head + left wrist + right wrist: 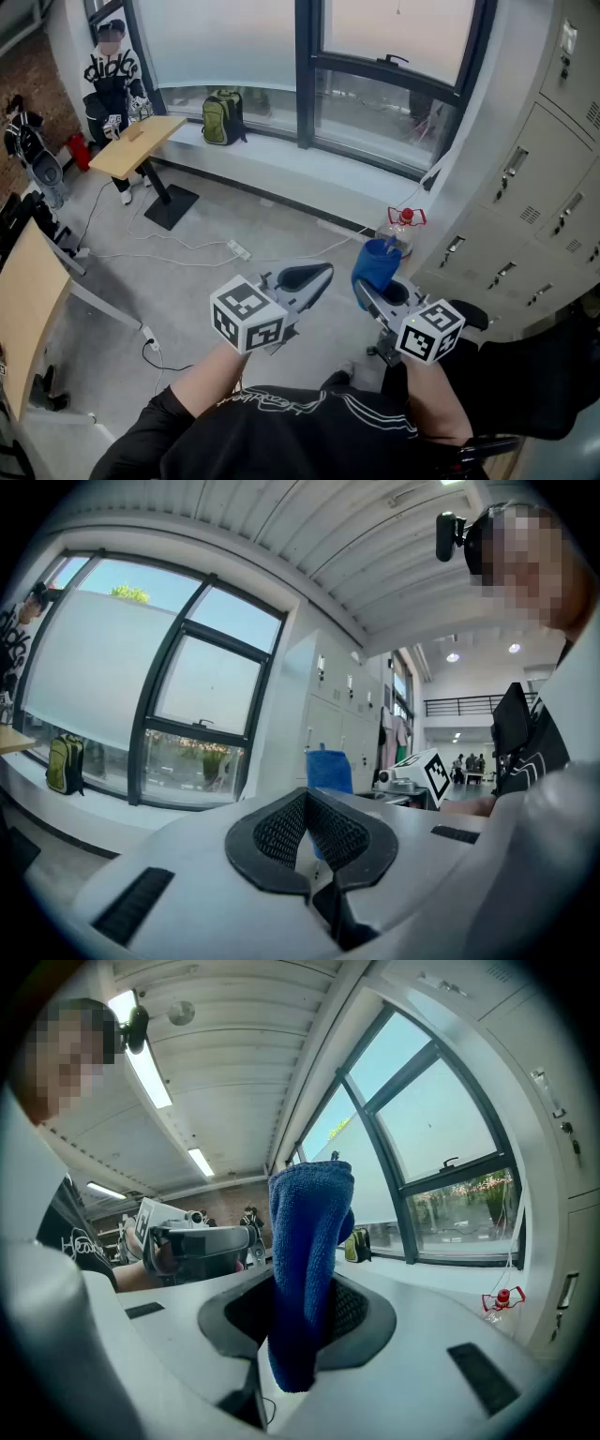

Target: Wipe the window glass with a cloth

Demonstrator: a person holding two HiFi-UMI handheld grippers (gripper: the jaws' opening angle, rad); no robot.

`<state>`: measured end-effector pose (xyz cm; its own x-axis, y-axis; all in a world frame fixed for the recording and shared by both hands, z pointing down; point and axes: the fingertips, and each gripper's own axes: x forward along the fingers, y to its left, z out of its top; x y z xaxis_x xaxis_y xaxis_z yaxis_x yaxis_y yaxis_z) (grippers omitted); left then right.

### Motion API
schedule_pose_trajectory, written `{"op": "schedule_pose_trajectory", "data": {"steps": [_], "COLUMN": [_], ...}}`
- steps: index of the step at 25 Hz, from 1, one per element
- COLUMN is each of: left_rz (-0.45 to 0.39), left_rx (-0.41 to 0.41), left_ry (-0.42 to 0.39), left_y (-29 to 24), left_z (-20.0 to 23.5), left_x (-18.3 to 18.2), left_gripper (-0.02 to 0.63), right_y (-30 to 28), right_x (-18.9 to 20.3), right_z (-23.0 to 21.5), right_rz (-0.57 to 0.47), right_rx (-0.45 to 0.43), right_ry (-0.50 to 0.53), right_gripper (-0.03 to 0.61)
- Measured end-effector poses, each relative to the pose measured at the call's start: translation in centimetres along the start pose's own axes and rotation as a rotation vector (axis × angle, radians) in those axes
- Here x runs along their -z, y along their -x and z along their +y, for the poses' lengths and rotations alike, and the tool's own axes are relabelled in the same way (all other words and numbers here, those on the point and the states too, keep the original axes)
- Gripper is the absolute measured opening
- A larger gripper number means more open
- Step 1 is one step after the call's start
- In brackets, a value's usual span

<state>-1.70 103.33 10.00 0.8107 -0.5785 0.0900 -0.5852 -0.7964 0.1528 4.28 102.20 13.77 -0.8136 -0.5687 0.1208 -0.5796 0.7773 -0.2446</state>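
A blue cloth (376, 265) (307, 1260) is pinched upright between the jaws of my right gripper (367, 288) (298, 1314); it also shows beyond the left jaws as the cloth (328, 771). My left gripper (312, 277) (307, 829) is shut with nothing in it, its pads meeting at the tip. Both grippers are held close to the person's body, well back from the window glass (384, 117) (202, 682) (441, 1133), which has dark frames and a latch handle (392, 60).
A spray bottle with a red top (401, 228) (501, 1300) stands on the floor by the sill. Grey lockers (525, 187) line the right wall. A green backpack (222, 117) sits on the sill. A person (112, 80) stands by a wooden table (141, 142). Cables (206, 248) cross the floor.
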Motion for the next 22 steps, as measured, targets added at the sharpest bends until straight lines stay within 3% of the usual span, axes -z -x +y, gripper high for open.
{"op": "schedule_pose_trajectory", "data": {"steps": [14, 22], "left_rz": [0.0, -0.023], "left_rx": [-0.009, -0.091], "left_ry": [0.014, 0.01], "left_y": [0.6, 1.7], "left_z": [1.4, 5.7], "left_x": [0.1, -0.5], "left_gripper": [0.005, 0.005], "right_y": [-1.0, -2.0], "right_x": [0.0, 0.5], "right_z": [-1.1, -2.6], "right_rz": [0.012, 0.039], "right_rx": [0.001, 0.014], "right_ry": [-0.032, -0.044], "right_gripper": [0.094, 0.094]}}
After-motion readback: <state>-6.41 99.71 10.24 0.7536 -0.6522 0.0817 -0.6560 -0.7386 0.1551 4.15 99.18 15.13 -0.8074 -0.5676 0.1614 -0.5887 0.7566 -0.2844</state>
